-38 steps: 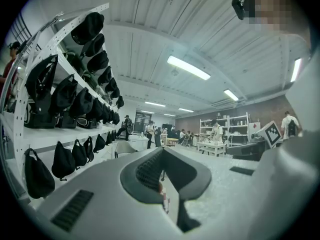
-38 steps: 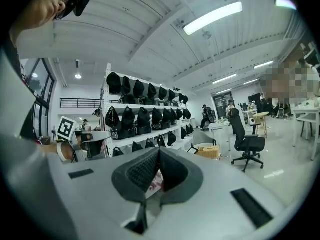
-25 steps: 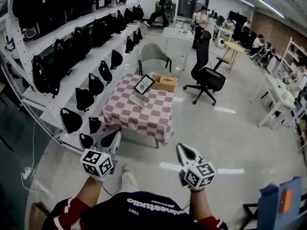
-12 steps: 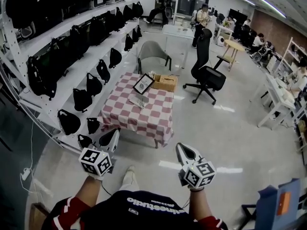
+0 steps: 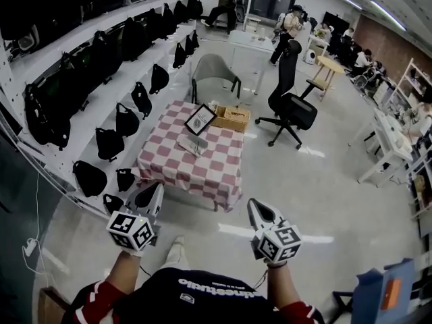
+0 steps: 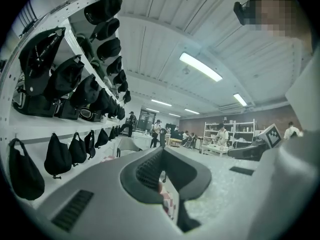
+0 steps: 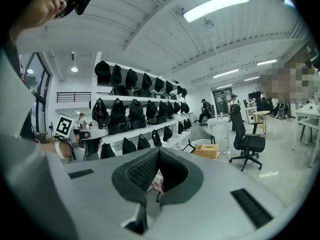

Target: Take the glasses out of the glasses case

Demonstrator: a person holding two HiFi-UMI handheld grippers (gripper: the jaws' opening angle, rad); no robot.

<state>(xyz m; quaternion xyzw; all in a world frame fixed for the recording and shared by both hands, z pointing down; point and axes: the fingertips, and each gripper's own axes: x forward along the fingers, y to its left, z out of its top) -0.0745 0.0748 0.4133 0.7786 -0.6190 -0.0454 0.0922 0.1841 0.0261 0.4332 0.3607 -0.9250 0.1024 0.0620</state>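
Approach phase, head view. The left gripper (image 5: pixel 156 189) and right gripper (image 5: pixel 254 208) are held low in front of the person, well short of the table with the red-and-white checked cloth (image 5: pixel 202 171) at centre. Each gripper view shows the jaw tips pressed together with nothing between them (left gripper (image 6: pixel 161 156), right gripper (image 7: pixel 159 154)).

Over the last second the white shelving of black bags (image 5: pixel 101 66) has slid toward the left edge, while the grippers have barely shifted. This suggests the person is still walking up and extraction has not begun.

The glasses case cannot be picked out with certainty. It may be the pale flat object (image 5: pixel 192 144) on the cloth, near the tilted black-framed picture (image 5: pixel 201 119) and the woven basket (image 5: pixel 231 118).
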